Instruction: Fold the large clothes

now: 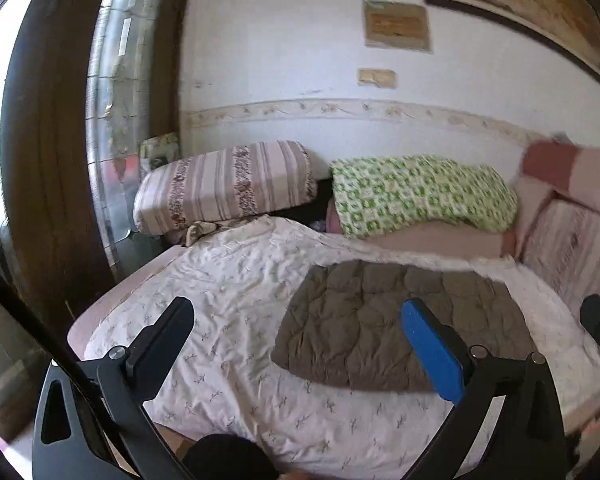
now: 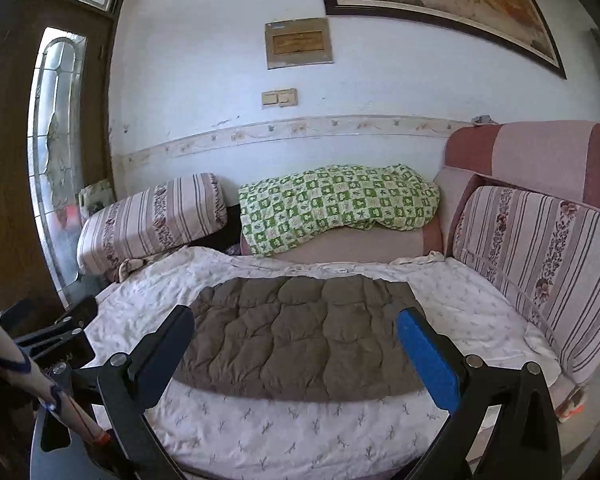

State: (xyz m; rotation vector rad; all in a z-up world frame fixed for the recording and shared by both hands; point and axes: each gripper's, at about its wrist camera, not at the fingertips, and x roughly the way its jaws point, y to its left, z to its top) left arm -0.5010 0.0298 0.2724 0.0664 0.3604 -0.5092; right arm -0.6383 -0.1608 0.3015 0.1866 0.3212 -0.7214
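A brown quilted garment (image 1: 400, 320) (image 2: 300, 336) lies folded into a flat rectangle on the white sprigged sheet (image 1: 220, 288) (image 2: 460, 300) that covers the sofa seat. My left gripper (image 1: 296, 308) hangs open above the garment's left part, with nothing between its black and blue fingers. Over the middle of the garment my right gripper (image 2: 296, 314) is open and empty too. Neither gripper touches the cloth. The right gripper's black finger (image 1: 598, 320) shows at the right edge of the left wrist view. The left gripper (image 2: 74, 322) shows at the left of the right wrist view.
A striped pillow (image 2: 152, 220) and a green checked blanket (image 2: 332, 204) lie at the back against the wall. A striped back cushion (image 2: 540, 272) bounds the seat on the right. A wooden door with glass (image 2: 56, 160) stands left. A white pole (image 2: 28, 384) leans at lower left.
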